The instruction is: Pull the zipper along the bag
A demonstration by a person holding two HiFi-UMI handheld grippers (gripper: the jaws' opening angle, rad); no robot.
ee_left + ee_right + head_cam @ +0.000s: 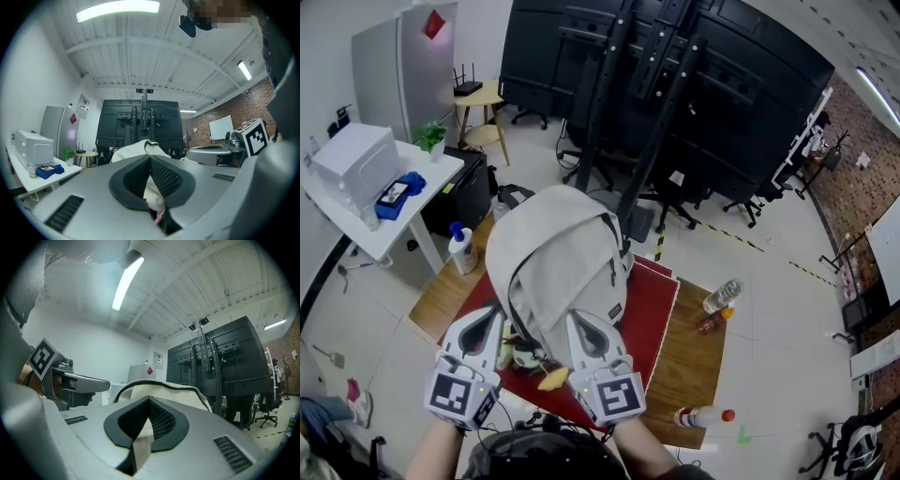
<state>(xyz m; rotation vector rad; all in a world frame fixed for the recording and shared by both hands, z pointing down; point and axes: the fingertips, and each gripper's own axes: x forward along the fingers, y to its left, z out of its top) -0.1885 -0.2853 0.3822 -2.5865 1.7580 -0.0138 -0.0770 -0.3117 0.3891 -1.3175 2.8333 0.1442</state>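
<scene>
A beige backpack (558, 253) stands on a red mat (654, 309), and its dark zipper line (517, 274) curves round the top. Both grippers sit at the bag's near edge. My left gripper (494, 314) is shut on a fold of the bag's beige fabric (153, 193), with a small pink bit showing below it. My right gripper (577, 319) is shut on a beige tab of the bag (140, 446); I cannot tell whether that is the zipper pull. In the right gripper view the bag (161, 391) rises just beyond the jaws. The left gripper (70, 380) shows beside it there.
The mat lies on a wooden table (698, 361) with two bottles (722, 295) (703, 415) at its right side. A yellow object (553, 378) lies between my hands. A spray bottle (461, 249), a white side table (389, 211) and a black screen stand (647, 112) surround it.
</scene>
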